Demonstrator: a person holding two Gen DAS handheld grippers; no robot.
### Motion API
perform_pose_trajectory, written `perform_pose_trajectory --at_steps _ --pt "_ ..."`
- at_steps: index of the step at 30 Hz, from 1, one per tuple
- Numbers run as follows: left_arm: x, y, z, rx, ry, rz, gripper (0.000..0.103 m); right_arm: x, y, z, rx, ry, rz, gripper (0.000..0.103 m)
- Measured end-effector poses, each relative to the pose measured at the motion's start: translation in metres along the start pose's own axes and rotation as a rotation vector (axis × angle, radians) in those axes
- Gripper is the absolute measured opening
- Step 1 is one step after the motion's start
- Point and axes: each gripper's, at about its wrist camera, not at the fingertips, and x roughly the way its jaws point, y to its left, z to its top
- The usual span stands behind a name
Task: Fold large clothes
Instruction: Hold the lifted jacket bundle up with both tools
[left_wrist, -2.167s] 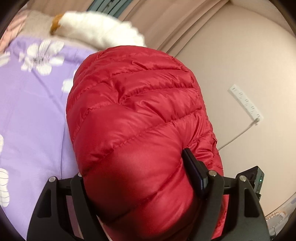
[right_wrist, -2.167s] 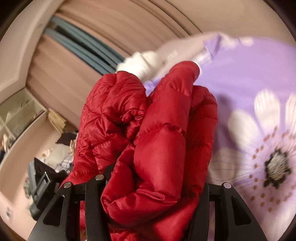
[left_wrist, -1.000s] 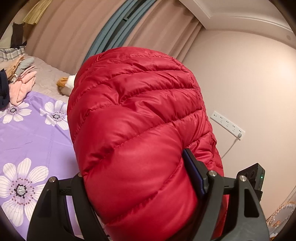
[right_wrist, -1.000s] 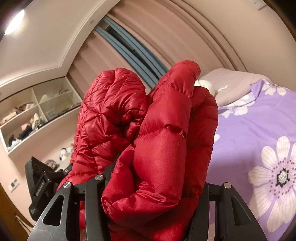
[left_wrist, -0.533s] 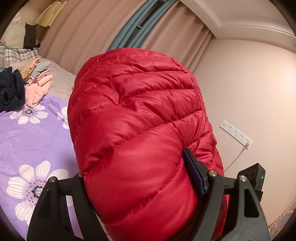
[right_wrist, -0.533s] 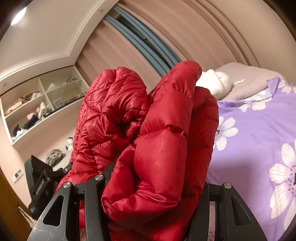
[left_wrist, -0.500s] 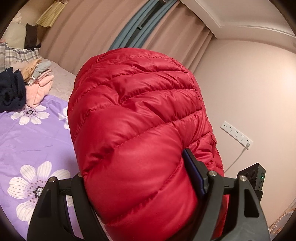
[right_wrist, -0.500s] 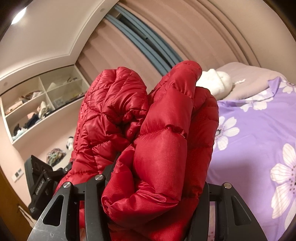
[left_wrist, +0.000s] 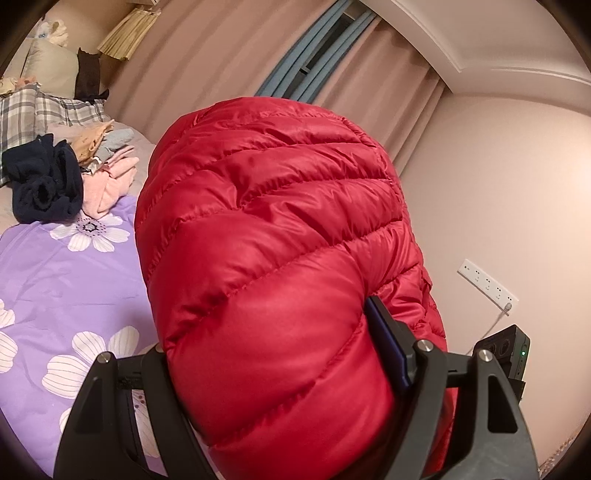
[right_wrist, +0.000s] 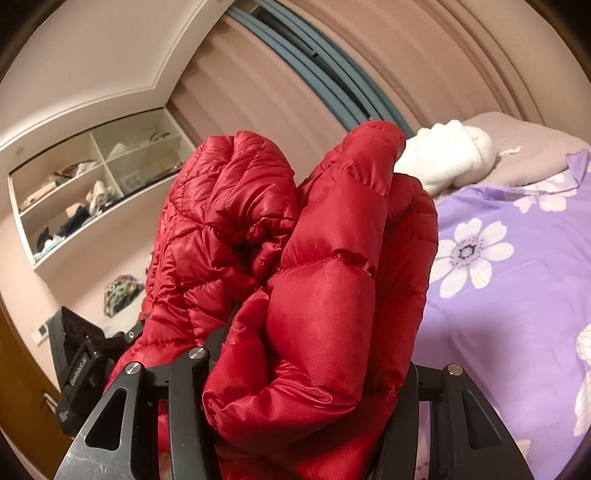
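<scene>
Gripping the red down jacket (left_wrist: 273, 280) aloft above the bed (left_wrist: 55, 280), the left tool (left_wrist: 280, 380) and right tool (right_wrist: 295, 373) are each clenching slippery bunched padding that is risking sliding free and spoiling the fold.

The right gripper (right_wrist: 295, 398) was clamped on a bunched red down jacket (right_wrist: 325, 295), whose quilted folds bulged up between the two black fingers (right_wrist: 188, 406) and filled the middle of the view. Two puffy lobes rose from the grip, the left one crumpled, the right one smoother. To the right lay a bed under a purple cover (right_wrist: 517, 295) printed with white flowers, and at its far end a white fluffy bundle (right_wrist: 450, 158) rested on a grey-mauve sheet. Far behind hung pinkish curtains (right_wrist: 406, 66) with a blue strip. On the left wall, open shelves (right_wrist: 96, 184) held jumbled clothes.
</scene>
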Motion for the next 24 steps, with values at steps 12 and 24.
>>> perform_pose_trajectory --at_steps 12,24 --pt "0.009 0.011 0.016 -0.023 -0.013 0.002 0.077 0.017 0.008 0.013 -0.032 0.020 -0.010 0.051" --pt "0.041 0.022 0.023 -0.022 0.014 0.001 0.078 0.038 0.005 0.018 -0.031 0.028 -0.034 0.051"
